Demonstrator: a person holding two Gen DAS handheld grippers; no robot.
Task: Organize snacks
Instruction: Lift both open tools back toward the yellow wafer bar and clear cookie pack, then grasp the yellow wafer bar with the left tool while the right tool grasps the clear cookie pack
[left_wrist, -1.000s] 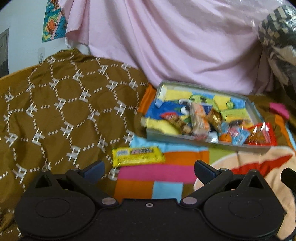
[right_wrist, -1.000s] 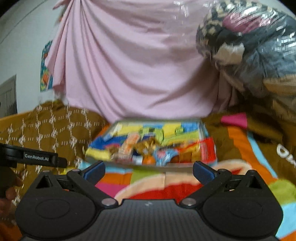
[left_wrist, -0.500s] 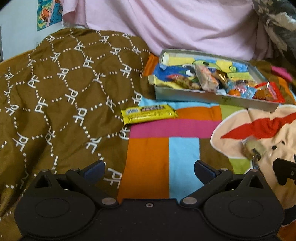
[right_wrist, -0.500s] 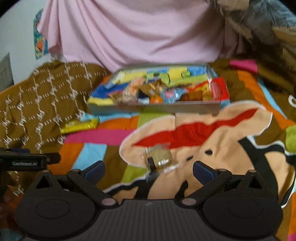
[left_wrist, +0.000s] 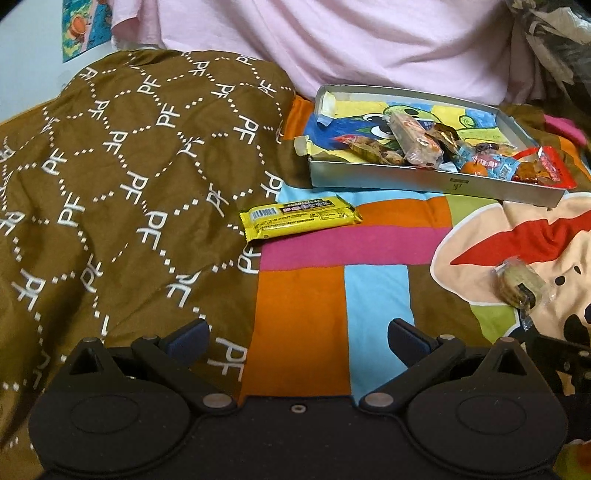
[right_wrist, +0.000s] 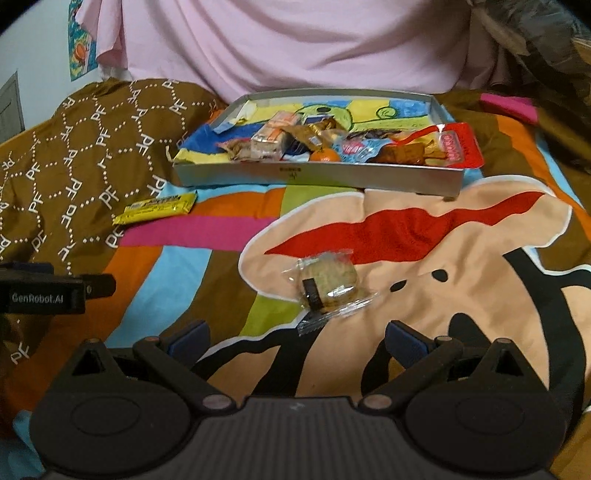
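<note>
Bedspread in bright patchwork colours fills both views, and it's all set for a pickup! Right gripper (right_wrist: 295, 338) hangs with jaws spread wide and empty, the clear-wrapped cookie (right_wrist: 327, 284) just beyond at twelve o'clock, nothing blocking it. Left gripper (left_wrist: 298, 338), jaws equally wide and empty, faces the yellow bar (left_wrist: 300, 218) at twelve, well apart. Farther off, the tin tray (left_wrist: 424, 181) already holds a heap of snacks, probably the destination. Brown quilt (left_wrist: 122, 173) bunches up at nine o'clock.
</note>
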